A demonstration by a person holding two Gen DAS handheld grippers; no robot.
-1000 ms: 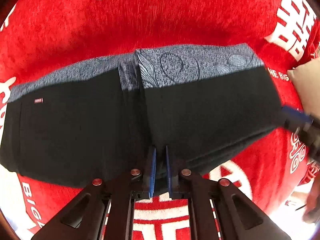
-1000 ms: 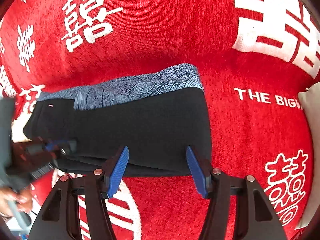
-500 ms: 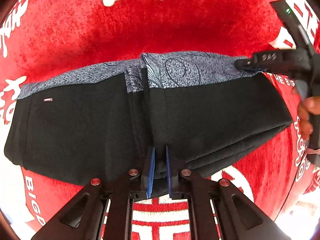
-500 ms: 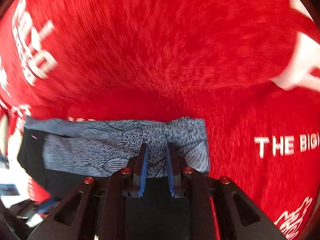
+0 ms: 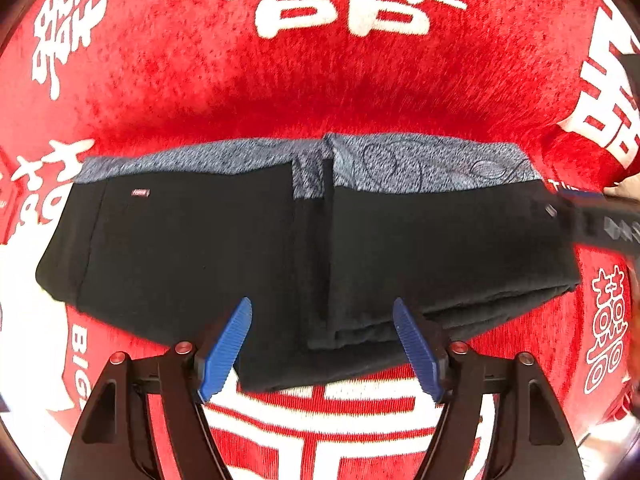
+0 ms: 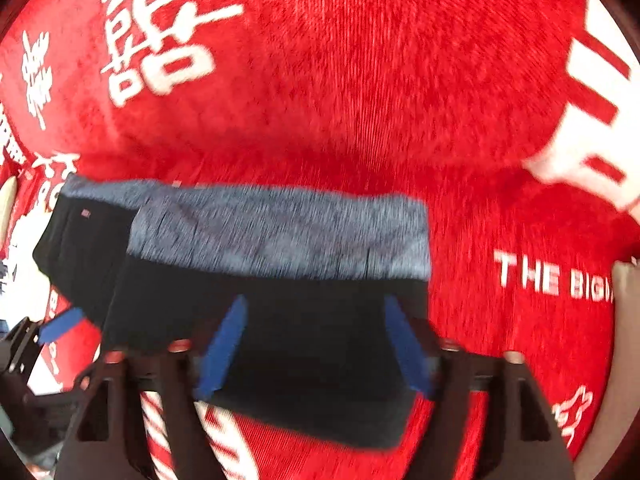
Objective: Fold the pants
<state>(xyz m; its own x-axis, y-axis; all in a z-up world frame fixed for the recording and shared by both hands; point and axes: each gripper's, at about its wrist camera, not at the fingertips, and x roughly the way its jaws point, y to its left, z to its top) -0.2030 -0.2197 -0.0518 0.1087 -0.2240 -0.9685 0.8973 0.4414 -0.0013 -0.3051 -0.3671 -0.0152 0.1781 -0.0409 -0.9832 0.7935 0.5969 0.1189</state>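
Note:
Black pants (image 5: 420, 240) with a grey patterned waistband (image 5: 400, 164) lie folded on the red cloth; the right half is folded over and thicker. My left gripper (image 5: 322, 346) is open, its blue fingers apart over the near edge of the pants, holding nothing. In the blurred right wrist view the pants (image 6: 304, 336) lie under my right gripper (image 6: 316, 348), which is open and empty above the folded right end. The right gripper also shows at the right edge of the left wrist view (image 5: 600, 224).
A red cloth (image 5: 320, 92) with white characters and lettering covers the whole surface. A pale object (image 6: 624, 320) sits at the right edge of the right wrist view. The left gripper's blue finger (image 6: 60, 324) shows at the left.
Both grippers have opened: the left let go of the pants' near edge, the right let go at the waistband and drew back toward the near right end. The pants stay folded.

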